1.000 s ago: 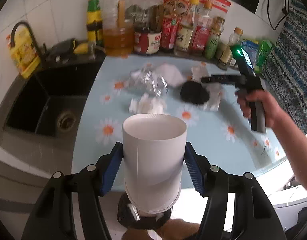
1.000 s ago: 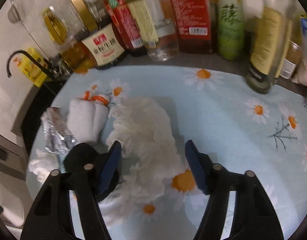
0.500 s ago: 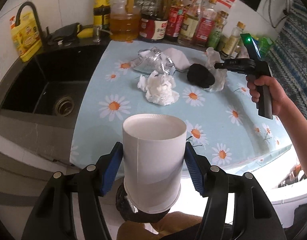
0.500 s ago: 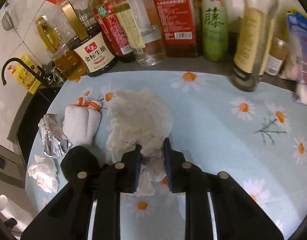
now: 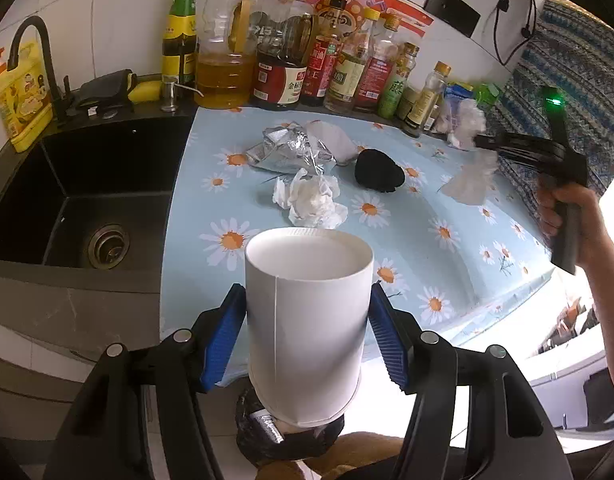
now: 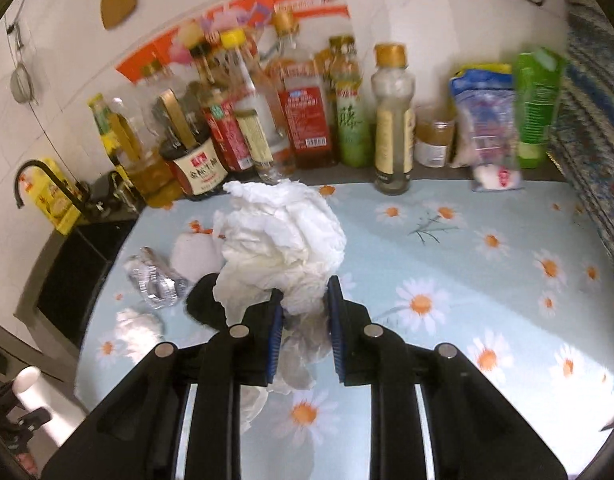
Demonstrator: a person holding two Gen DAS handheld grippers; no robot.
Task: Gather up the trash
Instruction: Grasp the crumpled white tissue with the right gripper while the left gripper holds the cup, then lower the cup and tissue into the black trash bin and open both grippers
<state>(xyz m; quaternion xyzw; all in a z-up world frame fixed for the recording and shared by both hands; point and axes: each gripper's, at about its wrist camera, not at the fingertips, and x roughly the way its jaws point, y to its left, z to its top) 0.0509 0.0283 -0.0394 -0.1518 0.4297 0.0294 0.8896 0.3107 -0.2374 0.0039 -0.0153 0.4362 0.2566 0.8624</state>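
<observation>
My left gripper (image 5: pixel 307 332) is shut on a white paper cup (image 5: pixel 307 320), held upright off the counter's front edge above a black trash bag (image 5: pixel 287 436). My right gripper (image 6: pixel 305 320) is shut on a crumpled white tissue (image 6: pixel 283 240), lifted above the daisy-print counter cover (image 6: pixel 447 280). From the left wrist view the same right gripper (image 5: pixel 483 144) shows at the right with the tissue (image 5: pixel 469 184) hanging from it. On the cover lie a foil wrapper (image 5: pixel 287 152), a second tissue wad (image 5: pixel 311 200), a black lump (image 5: pixel 379 172) and a white cup lying down (image 5: pixel 331 140).
A row of oil and sauce bottles (image 5: pixel 283 72) lines the wall behind the cover. A black sink (image 5: pixel 79 200) with a black tap (image 5: pixel 31 52) sits at the left. Snack bags (image 6: pixel 507 120) stand at the back right. A hand (image 5: pixel 567 216) grips the right tool's handle.
The right gripper shut on the white tissue and rose off the counter with it. The left gripper drew back from the counter with the cup in it.
</observation>
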